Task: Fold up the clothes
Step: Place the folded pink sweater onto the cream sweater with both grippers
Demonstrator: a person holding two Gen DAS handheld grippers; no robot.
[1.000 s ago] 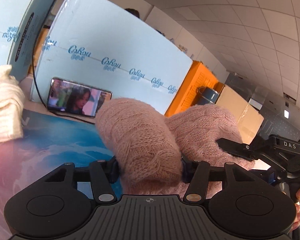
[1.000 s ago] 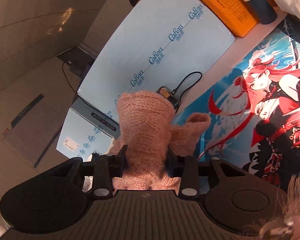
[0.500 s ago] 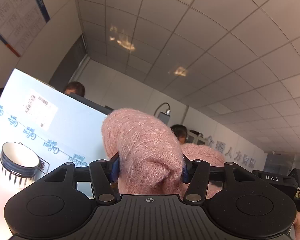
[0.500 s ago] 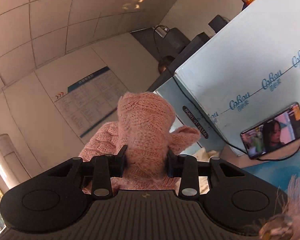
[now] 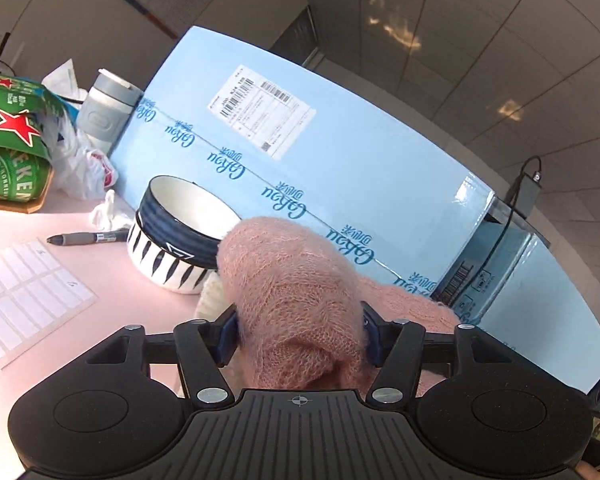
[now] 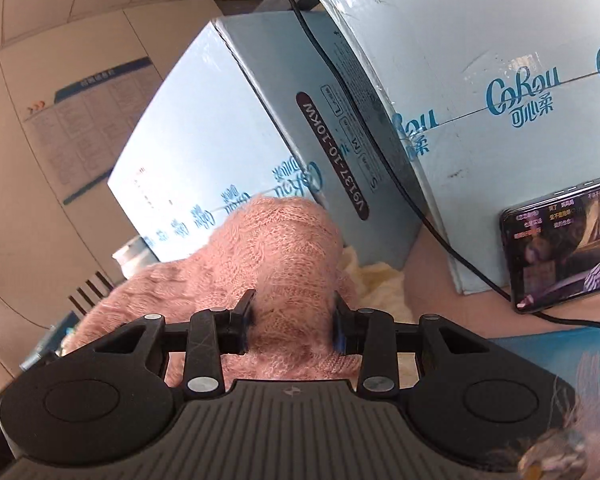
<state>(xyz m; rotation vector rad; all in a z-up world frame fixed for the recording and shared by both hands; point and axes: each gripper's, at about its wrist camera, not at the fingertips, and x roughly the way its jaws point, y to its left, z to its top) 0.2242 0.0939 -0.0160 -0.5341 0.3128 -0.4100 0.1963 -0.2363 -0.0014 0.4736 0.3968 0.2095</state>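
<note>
Both grippers swinging the pink sweater (image 5: 296,292) back down toward the table (image 5: 100,280).
Left gripper (image 5: 298,334) & right gripper (image 6: 294,320) each clamping a knit bunch; cams tilting down off the ceiling, prob. laying it out to fold.

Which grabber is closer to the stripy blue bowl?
Left. The left gripper, shut on the pink sweater, sits just in front of the bowl. The right gripper holds the sweater too, but its view shows no bowl.
</note>
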